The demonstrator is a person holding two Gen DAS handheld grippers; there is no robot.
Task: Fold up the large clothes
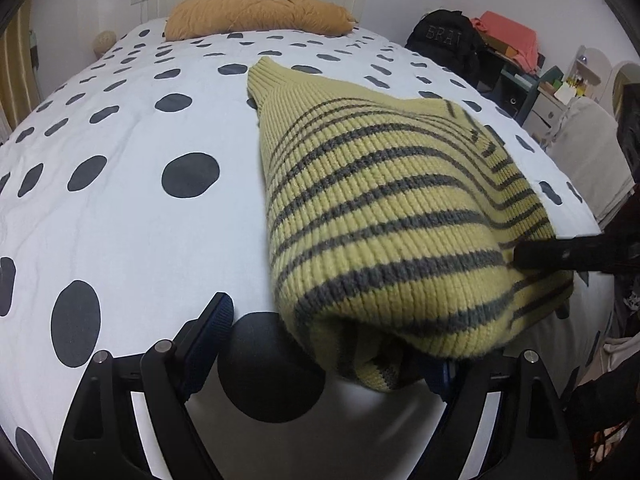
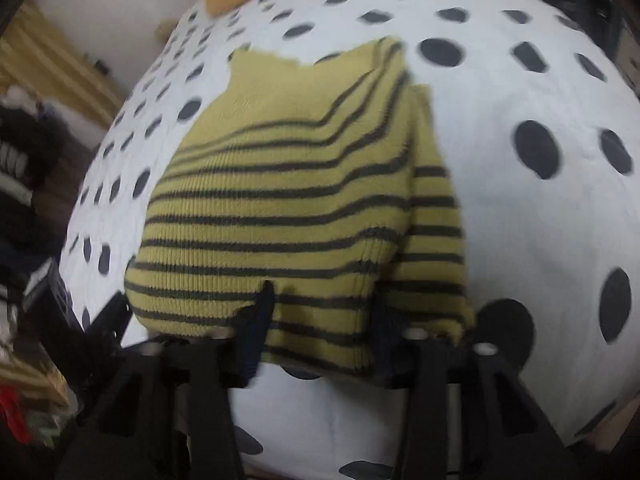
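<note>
A yellow-green knit sweater with dark grey stripes point(image 1: 384, 208) lies folded on the bed, its near edge lifted. My left gripper point(image 1: 332, 344) is open; its left finger point(image 1: 208, 340) is free and its right finger is hidden under the sweater's near fold. The right gripper enters the left wrist view as a black bar point(image 1: 568, 256) at the sweater's right edge. In the right wrist view the sweater point(image 2: 288, 216) fills the middle. My right gripper point(image 2: 320, 320) is open, with the sweater's near hem lying between and over its fingers point(image 2: 256, 320).
The bed has a white cover with dark spots point(image 1: 120, 184). An orange pillow point(image 1: 256, 16) lies by the white headboard. A black backpack point(image 1: 444, 40), pink cloth and small drawers stand to the right of the bed. Yellow curtains point(image 2: 48, 64) hang left.
</note>
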